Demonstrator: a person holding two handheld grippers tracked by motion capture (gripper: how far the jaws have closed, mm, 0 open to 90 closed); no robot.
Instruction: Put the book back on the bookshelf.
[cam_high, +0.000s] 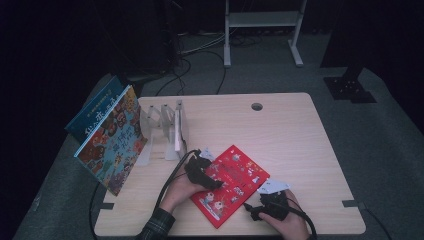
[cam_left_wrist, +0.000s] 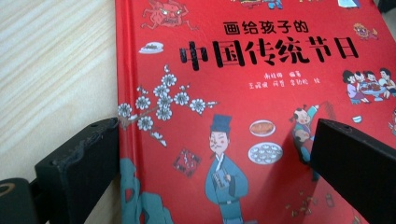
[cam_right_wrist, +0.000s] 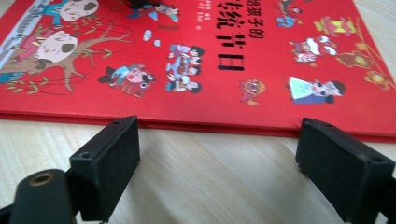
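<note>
A red picture book (cam_high: 235, 180) with black Chinese title lettering lies flat and slanted on the wooden table (cam_high: 290, 135), near the front edge. My left gripper (cam_high: 212, 182) reaches over its left part. In the left gripper view the jaws stand wide apart (cam_left_wrist: 217, 135): one beside the spine edge, one over the cover (cam_left_wrist: 243, 93), nothing pinched. My right gripper (cam_high: 252, 212) rests at the book's front right edge. Its jaws (cam_right_wrist: 219, 135) are open over bare table, just short of the book's edge (cam_right_wrist: 210, 60).
A clear divider rack (cam_high: 162, 125) holding a white book (cam_high: 177, 132) stands at the table's back left. A large colourful picture book (cam_high: 112, 142) leans there in front of a blue one (cam_high: 95, 107). A cable hole (cam_high: 257, 106) sits at the far edge.
</note>
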